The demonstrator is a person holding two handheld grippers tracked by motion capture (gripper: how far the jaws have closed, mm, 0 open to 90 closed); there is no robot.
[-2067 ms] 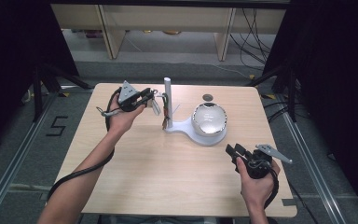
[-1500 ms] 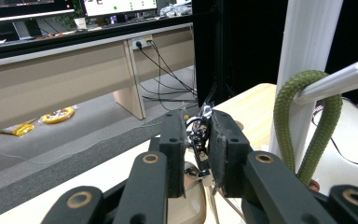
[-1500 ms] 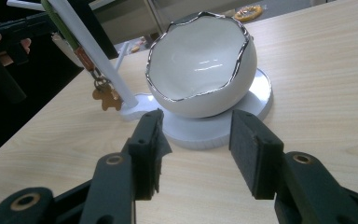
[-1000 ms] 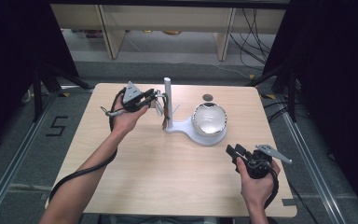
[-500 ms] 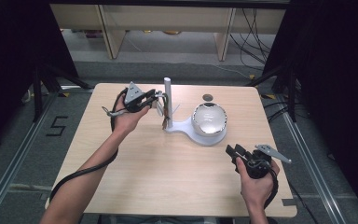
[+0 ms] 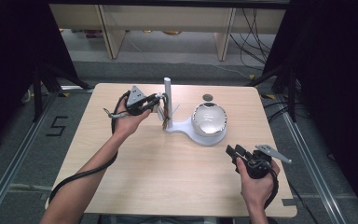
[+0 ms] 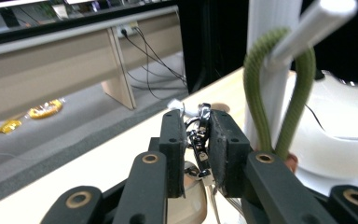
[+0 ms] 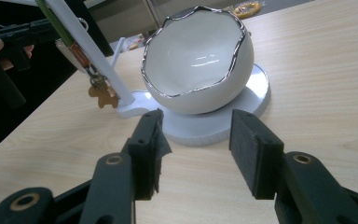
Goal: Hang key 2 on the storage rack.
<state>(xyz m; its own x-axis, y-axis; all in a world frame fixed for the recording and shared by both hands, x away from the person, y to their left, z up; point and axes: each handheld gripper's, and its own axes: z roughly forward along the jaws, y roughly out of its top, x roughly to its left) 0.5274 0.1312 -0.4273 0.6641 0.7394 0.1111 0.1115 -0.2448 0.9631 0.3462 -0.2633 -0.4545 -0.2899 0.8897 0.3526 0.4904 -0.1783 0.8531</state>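
Note:
A white stand (image 6: 167, 100) has an upright pole and an egg-shaped white bowl (image 6: 209, 119) on its base. A green lanyard loop (image 7: 254, 93) hangs over the pole's side peg (image 7: 307, 28), with a metal clasp (image 7: 199, 135) and a brown charm (image 8: 101, 95) below it. My left gripper (image 6: 157, 103) is beside the pole, shut on the metal clasp (image 7: 196, 154). My right gripper (image 6: 235, 151) is held open near the table's front right, pointing at the bowl (image 8: 198, 65) with nothing between its jaws (image 8: 198, 149).
A small dark round spot (image 6: 208, 97) lies behind the bowl near the far edge. The stand's white base (image 8: 219, 128) spreads under the bowl. Shelving and cables stand beyond the table. Bare tabletop (image 6: 168, 168) lies between my two hands.
My left gripper has edged slightly toward the pole, still shut on the clasp. The right gripper has stayed where it was, open.

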